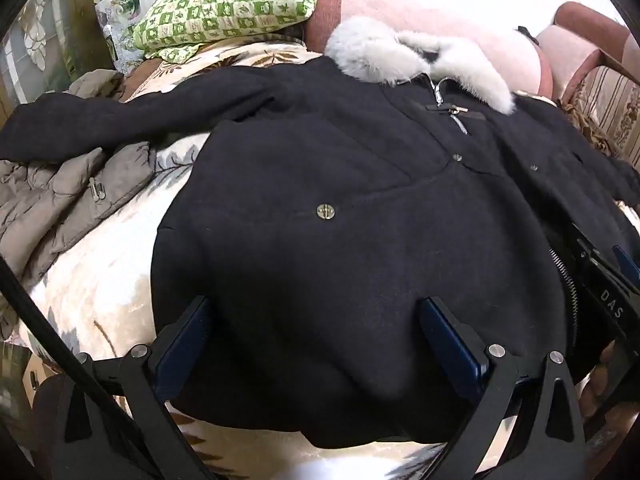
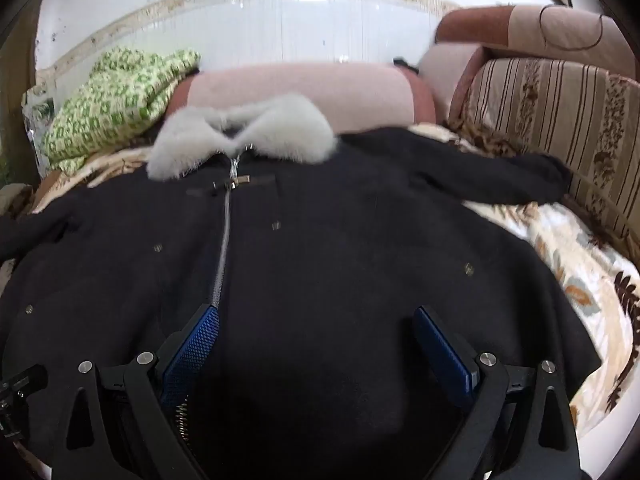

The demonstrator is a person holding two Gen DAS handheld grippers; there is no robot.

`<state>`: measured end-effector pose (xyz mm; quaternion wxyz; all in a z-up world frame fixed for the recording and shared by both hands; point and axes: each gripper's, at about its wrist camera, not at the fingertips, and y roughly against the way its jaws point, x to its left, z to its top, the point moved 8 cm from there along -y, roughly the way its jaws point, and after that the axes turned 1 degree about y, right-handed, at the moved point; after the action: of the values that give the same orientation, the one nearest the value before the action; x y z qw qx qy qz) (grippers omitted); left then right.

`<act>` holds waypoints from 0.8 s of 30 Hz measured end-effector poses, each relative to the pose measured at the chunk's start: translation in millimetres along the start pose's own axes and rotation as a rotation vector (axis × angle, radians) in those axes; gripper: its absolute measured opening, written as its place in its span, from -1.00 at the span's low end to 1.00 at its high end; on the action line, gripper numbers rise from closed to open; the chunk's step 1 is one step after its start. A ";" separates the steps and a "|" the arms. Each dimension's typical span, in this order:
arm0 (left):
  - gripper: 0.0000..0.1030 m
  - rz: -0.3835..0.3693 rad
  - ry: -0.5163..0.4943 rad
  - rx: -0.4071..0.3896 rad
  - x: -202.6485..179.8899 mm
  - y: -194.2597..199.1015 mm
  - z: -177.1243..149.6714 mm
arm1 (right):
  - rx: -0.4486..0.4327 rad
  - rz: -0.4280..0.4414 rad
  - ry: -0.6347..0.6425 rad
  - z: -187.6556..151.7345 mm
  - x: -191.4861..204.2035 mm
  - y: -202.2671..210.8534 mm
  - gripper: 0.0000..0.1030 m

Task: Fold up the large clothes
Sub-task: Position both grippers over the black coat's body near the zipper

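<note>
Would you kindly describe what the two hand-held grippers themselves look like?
Both are matte black with angular linkages and silver pivot bolts. The left hand-held gripper has dark blue pads; the right hand-held gripper has brighter blue textured pads. White "DAS" lettering marks the right one's body.

My black coat [image 1: 360,220] is matt, felted wool with a fluffy grey fur collar [image 1: 420,56]; beside it, the taupe jacket [image 1: 60,192] looks smooth and quilted.
</note>
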<state>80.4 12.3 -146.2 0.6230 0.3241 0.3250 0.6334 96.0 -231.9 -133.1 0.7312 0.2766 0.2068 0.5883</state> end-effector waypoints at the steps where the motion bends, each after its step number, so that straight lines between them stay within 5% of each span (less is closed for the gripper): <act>1: 1.00 0.002 -0.004 0.009 0.4 -3.6 -2.4 | 0.011 -0.003 0.000 -2.4 -0.4 -2.5 0.92; 17: 1.00 -0.004 -0.007 -0.005 -3.1 -3.4 -8.3 | 0.101 0.014 -0.014 -13.8 4.7 -13.1 0.99; 24: 1.00 -0.025 0.026 -0.045 1.8 14.7 -3.1 | -0.013 -0.033 0.074 -0.6 13.7 18.6 0.99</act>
<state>69.3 13.8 -136.1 0.6338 0.2976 0.3229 0.6368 84.9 -215.6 -121.1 0.7345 0.2466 0.2346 0.5871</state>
